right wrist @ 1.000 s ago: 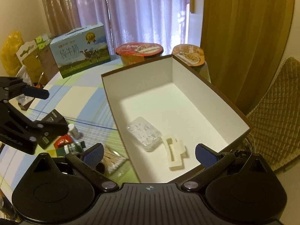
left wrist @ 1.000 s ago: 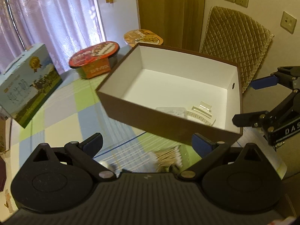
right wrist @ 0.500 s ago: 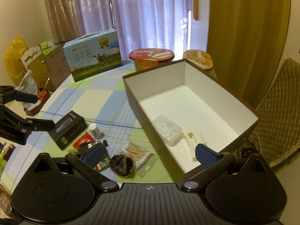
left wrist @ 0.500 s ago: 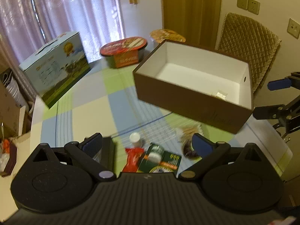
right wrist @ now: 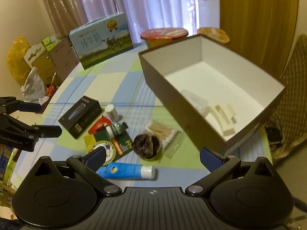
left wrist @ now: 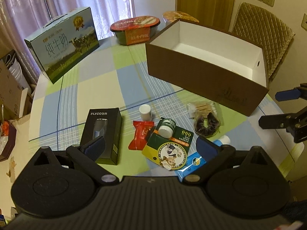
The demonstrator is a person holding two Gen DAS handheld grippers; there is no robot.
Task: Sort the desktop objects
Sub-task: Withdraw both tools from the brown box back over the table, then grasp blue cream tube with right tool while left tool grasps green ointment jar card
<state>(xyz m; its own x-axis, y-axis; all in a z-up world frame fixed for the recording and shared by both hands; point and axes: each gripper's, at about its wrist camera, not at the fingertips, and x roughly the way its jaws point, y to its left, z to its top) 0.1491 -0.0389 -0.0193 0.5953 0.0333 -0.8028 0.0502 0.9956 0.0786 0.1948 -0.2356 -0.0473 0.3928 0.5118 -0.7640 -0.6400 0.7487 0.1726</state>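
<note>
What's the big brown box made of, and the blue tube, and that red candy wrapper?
The brown box looks like matte cardboard: thin straight walls, white inside. The blue tube seems soft, smooth plastic with a white cap, faintly shiny. The red candy wrapper looks like glossy crinkly plastic film, with crimped ends; it could be foil-lined.

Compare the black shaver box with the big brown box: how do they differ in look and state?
The black shaver box is closed and lies flat, while the brown box stands open at the top, showing a white inside. The black shaver box is far smaller and slimmer than the brown box. The brown box already holds a few pale items; the black shaver box is still outside it. Both are rectangular cartons on the checked tablecloth.
</note>
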